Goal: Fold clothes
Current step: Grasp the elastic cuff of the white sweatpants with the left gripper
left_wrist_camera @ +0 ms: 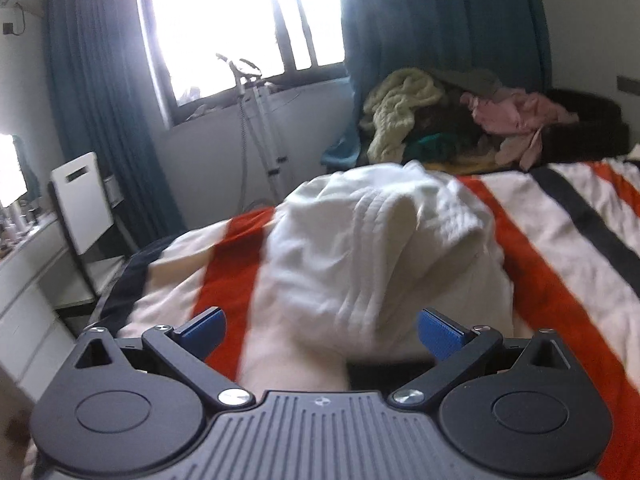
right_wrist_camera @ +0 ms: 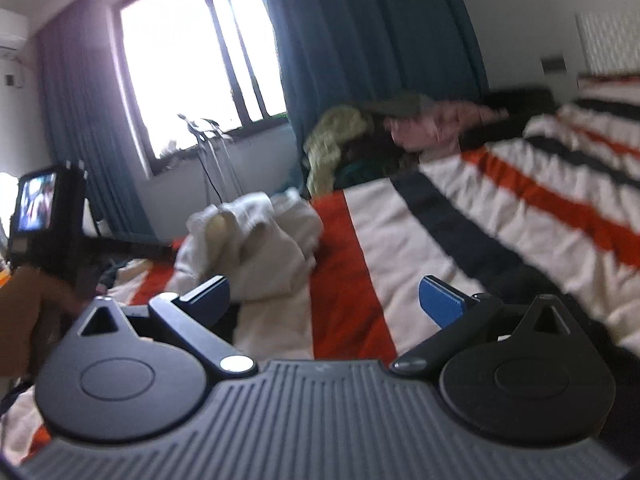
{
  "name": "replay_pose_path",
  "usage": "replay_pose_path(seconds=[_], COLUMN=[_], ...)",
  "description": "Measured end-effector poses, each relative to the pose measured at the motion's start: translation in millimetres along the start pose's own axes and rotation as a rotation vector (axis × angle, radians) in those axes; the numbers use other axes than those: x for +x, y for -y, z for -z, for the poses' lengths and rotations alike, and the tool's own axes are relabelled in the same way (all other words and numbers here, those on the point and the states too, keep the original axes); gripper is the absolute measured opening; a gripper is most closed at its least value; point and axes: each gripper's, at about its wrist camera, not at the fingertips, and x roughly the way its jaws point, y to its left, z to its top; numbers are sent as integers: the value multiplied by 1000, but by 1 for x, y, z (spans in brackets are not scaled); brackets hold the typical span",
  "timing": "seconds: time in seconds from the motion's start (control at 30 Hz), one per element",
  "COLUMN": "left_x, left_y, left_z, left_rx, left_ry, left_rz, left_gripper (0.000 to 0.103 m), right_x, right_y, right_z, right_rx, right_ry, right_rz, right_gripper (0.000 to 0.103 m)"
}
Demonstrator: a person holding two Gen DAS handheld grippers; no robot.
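Observation:
A crumpled white garment (left_wrist_camera: 372, 248) lies bunched on the striped bedspread (left_wrist_camera: 568, 240), directly ahead of my left gripper (left_wrist_camera: 322, 334). That gripper is open, its blue pads wide apart, and the cloth's near end reaches down between them without being pinched. In the right wrist view the same white garment (right_wrist_camera: 256, 244) sits ahead and to the left. My right gripper (right_wrist_camera: 324, 300) is open above the bedspread (right_wrist_camera: 472, 220), with nothing between its fingers. The other gripper's body (right_wrist_camera: 44, 216), held by a hand, shows at the left edge.
A heap of other clothes (left_wrist_camera: 460, 116), cream, pink and dark, is piled at the far end of the bed. A white chair (left_wrist_camera: 82, 200) and a desk (left_wrist_camera: 24, 276) stand to the left. A stand (left_wrist_camera: 256, 120) rises below the window, with blue curtains on both sides.

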Motion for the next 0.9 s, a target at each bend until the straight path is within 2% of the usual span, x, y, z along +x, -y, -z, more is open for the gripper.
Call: replay_pose_path(seconds=[0.07, 0.2, 0.27, 0.33, 0.37, 0.4, 0.43, 0.5, 0.6, 0.7, 0.8, 0.9], left_x=[35, 108, 140, 164, 169, 171, 167, 152, 119, 77, 31, -14], left_y=[11, 28, 29, 26, 23, 22, 20, 17, -1, -24, -42, -57], left_z=[-13, -38, -46, -53, -56, -59, -61, -64, -70, -73, -67, -52], left_rx=[-12, -12, -24, -45, -64, -81, -90, -110, -216, -296, -312, -332], left_ry=[24, 34, 16, -14, -16, -4, 23, 83, 133, 202, 237, 259], left_rz=[7, -67, -93, -129, -139, -147, -149, -132, -45, 11, 43, 65], left_gripper=[103, 98, 93, 67, 59, 44, 31, 18, 15, 14, 14, 13], right_x=[25, 63, 79, 94, 99, 104, 108, 112, 110, 102, 83, 55], right_y=[4, 9, 13, 18, 18, 19, 20, 18, 16, 12, 4, -9], right_z=[8, 30, 41, 49, 51, 53, 54, 55, 56, 55, 52, 46], right_rx=[47, 64, 90, 126, 133, 140, 145, 143, 136, 118, 73, -25], right_ry=[-30, -73, -103, -128, -126, -124, -121, -107, -73, -31, 30, 69], right_rz=[-20, -33, -40, -51, -56, -62, -67, -79, -126, -163, -150, -136], right_gripper=[103, 103, 103, 103, 103, 103, 103, 103, 103, 103, 103, 103])
